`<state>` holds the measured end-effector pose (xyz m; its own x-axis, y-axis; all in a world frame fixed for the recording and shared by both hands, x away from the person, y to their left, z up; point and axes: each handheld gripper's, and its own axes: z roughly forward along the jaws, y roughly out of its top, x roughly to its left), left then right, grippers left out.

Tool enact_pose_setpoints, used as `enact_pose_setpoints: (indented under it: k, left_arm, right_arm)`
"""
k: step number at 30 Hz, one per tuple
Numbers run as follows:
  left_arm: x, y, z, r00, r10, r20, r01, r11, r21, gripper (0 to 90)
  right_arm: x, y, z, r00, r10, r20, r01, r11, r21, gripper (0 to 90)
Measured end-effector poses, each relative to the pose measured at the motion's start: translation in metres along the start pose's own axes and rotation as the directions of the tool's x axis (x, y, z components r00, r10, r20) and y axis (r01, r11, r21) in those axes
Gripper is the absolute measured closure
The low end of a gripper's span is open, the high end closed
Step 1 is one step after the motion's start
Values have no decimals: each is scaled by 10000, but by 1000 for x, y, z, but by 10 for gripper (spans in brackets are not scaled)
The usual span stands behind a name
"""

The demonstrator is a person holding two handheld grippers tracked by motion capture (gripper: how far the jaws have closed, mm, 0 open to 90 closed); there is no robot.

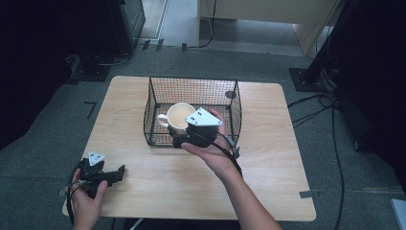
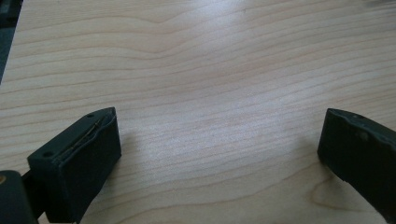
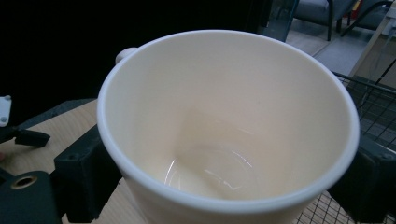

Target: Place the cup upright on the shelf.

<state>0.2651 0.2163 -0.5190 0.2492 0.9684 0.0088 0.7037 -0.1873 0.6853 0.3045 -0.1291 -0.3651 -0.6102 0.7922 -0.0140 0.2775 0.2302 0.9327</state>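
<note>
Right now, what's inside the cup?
The cup, held in the right gripper at the wire basket, looks empty: bare cream walls and a glossy bottom. Its near inner wall is hidden below the rim.

The left gripper [image 1: 115,172] lies low at the near left corner of the counter [image 1: 268,191], its fingers [image 2: 79,158] wide apart. The right gripper [image 1: 184,136] reaches further over the counter, its fingers [image 3: 81,172] pressing both sides of a cup [image 3: 224,126].

A cream mug [image 1: 180,116] is noted inside a black wire-mesh basket [image 1: 234,111]. Pale wood grain is recorded on the table [image 1: 268,158].
</note>
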Motion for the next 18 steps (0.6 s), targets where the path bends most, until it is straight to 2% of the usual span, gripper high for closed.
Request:
enact_pose_setpoints:
  k: [9, 18]
  left_arm:
    - [0, 0, 0, 10000, 5, 2, -5, 10000, 6, 0]
    - [0, 0, 0, 10000, 5, -5, -5, 10000, -8, 0]
  right_arm:
    - [-19, 6, 8, 9998, 82, 202, -83, 10000, 21, 91]
    - [-41, 9, 26, 9988, 92, 479, -102, 9997, 225, 92]
